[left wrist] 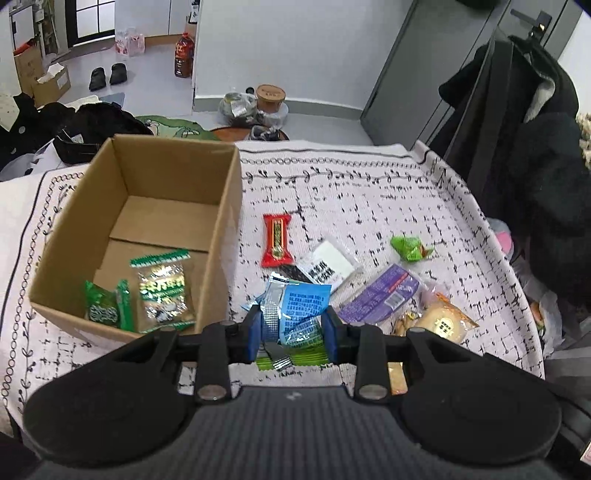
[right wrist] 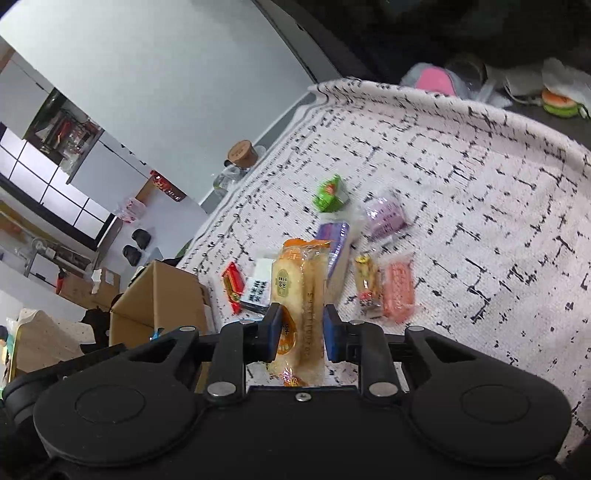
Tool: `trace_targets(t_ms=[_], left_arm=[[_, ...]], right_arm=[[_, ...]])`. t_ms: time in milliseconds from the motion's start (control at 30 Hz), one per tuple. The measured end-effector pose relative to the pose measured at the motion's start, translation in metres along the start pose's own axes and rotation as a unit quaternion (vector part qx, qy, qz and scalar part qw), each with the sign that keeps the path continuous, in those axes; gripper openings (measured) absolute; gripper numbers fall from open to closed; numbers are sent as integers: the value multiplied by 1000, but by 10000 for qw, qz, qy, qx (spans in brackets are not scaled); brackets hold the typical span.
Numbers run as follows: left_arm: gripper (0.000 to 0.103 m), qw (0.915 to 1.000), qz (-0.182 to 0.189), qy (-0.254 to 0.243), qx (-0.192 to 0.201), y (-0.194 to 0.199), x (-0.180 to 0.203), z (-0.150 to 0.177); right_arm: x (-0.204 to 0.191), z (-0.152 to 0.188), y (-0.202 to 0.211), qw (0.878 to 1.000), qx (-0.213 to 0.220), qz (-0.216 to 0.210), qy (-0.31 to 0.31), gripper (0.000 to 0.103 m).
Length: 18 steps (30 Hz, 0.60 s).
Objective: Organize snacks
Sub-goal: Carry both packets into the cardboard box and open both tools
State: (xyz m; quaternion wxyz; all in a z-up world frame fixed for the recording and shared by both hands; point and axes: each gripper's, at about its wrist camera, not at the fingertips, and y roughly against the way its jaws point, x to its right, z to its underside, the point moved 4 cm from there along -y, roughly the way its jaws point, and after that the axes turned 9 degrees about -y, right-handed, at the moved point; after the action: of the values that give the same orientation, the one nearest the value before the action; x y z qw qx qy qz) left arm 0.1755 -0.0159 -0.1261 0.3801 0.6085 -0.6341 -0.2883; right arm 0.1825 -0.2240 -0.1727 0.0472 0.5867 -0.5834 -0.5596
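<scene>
Clamping crinkly blue foil packet [left wrist: 301,312], left hand-held gripper [left wrist: 293,328]; right hand-held gripper [right wrist: 300,328] pinches glossy cake pack [right wrist: 297,291].

A white cloth [left wrist: 369,192] with black dashes covered the table. Beyond its far edge ran a pale wall [left wrist: 280,44] above a grey floor [left wrist: 155,70], with a dark grey door [left wrist: 436,74] at the right. Black coats [left wrist: 535,122] hung past the right edge. On the floor stood a dark bottle [left wrist: 183,55], black shoes [left wrist: 108,76] and cardboard boxes [left wrist: 48,83]. A black-framed window [left wrist: 94,18] showed far left.
</scene>
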Motion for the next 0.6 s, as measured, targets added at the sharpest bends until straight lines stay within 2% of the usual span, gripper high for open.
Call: trace_targets(t_ms=[600], left_arm=[[33,9990,69,339,275,22,-47,-11]], right_arm=[[-72,18,0,9974,31,-272,667,23]])
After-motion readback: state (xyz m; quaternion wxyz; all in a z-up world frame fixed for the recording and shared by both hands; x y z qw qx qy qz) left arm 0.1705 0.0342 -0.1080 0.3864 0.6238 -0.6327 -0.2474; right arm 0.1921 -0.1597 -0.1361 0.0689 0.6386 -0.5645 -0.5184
